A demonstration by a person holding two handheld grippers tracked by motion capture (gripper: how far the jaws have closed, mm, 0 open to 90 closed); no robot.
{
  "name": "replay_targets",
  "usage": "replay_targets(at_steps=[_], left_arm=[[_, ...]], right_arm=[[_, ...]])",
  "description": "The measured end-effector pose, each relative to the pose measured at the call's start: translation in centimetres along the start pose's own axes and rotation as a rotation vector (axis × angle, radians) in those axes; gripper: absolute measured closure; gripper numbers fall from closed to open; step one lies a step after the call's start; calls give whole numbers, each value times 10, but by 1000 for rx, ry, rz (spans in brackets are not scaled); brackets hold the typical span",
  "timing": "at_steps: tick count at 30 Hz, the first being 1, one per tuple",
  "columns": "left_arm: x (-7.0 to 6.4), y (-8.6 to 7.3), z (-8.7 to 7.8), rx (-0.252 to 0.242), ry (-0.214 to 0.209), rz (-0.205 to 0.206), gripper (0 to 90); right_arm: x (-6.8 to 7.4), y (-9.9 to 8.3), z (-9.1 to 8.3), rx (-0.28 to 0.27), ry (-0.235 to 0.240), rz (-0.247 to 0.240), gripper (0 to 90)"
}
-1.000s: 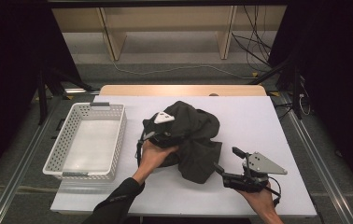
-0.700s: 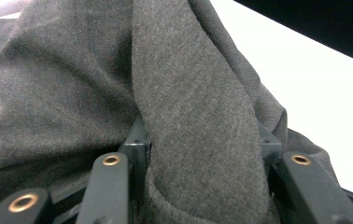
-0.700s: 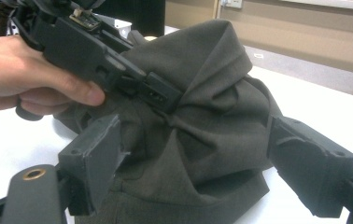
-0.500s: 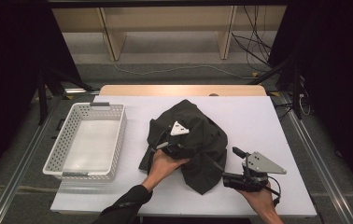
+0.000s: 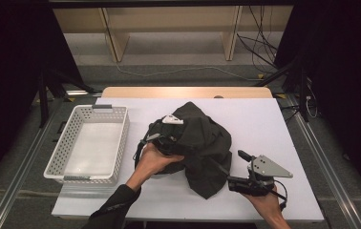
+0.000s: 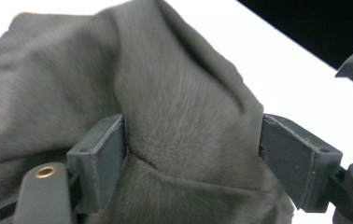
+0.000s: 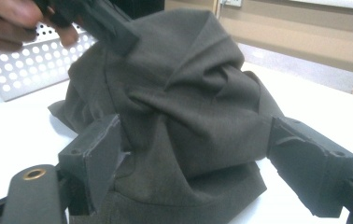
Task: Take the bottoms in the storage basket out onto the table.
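One dark garment (image 5: 202, 148), bunched at desk (image 5: 274, 124) centre. One white basket (image 5: 90, 145) at 9 o'clock of it, apart. Two claws: left claw (image 6: 191, 154) jaws apart, cloth bulging between them, pressed into the pile. Right claw (image 7: 195, 168) jaws apart, straddling the garment's 5 o'clock edge.

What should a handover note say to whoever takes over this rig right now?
Left gripper: jaws apart, a fold of the dark garment between them, not clamped.
Right gripper: jaws apart at the garment's near edge, not gripping.
The garment lies bunched mid-table; the white basket stands to its left with nothing in it.
Done: nothing folded or binned.
Left: probably straighten it out, perhaps move it to the basket.
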State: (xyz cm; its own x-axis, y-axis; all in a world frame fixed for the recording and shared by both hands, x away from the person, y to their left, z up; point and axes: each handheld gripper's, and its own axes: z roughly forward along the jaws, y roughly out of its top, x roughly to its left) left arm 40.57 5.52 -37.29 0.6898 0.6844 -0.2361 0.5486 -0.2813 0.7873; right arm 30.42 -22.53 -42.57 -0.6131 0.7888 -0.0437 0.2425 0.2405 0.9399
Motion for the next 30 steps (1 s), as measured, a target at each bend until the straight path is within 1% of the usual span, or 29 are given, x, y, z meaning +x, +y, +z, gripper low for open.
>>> replay_targets(at_steps=[2, 5, 7, 8, 10, 12, 13, 15, 17, 18, 20, 21, 23, 26, 28, 30], left_arm=[[2, 3, -12, -36, 9, -4, 167], [9, 6, -28, -81, 23, -13, 148], [16, 6, -36, -112, 34, -34, 124], [20, 5, -39, -124, 46, -36, 113], [27, 4, -46, -148, 58, -57, 106], [33, 4, -50, -144, 74, -75, 102], [36, 3, -52, -143, 86, -73, 100], [42, 2, -57, -149, 106, -76, 95], [47, 2, -62, -166, 118, -89, 78], [50, 1, -65, -169, 128, -87, 70], [55, 1, -70, -181, 163, -89, 51], [58, 0, -73, -187, 169, -93, 43], [65, -1, -78, -195, 182, -107, 39], [75, -2, -85, -207, 215, -131, 35], [81, -4, -89, -211, 241, -140, 35], [88, -6, -93, -206, 268, -140, 35]], right_arm=[[1, 0, -1, -2, -3, -3, 195], [2, 0, -1, -3, 2, -2, 195], [2, 1, -1, -4, 4, -4, 195], [2, 1, -1, -4, 4, -4, 195], [2, 1, -1, -6, 4, -5, 195], [2, 0, -1, -6, 2, -4, 195], [2, 0, -1, -5, 4, -2, 195], [2, 0, -1, -7, 5, -4, 195], [2, 0, -1, -9, 6, -2, 195], [2, 0, -1, -9, 7, -2, 194], [2, 1, -1, -8, 7, -4, 195], [2, 1, -1, -8, 9, -5, 194], [3, 0, -1, -6, 11, -5, 195], [2, 0, -1, -7, 11, -2, 194], [2, 0, -1, -6, 10, -2, 194], [1, 0, -1, -9, 8, 1, 194]])
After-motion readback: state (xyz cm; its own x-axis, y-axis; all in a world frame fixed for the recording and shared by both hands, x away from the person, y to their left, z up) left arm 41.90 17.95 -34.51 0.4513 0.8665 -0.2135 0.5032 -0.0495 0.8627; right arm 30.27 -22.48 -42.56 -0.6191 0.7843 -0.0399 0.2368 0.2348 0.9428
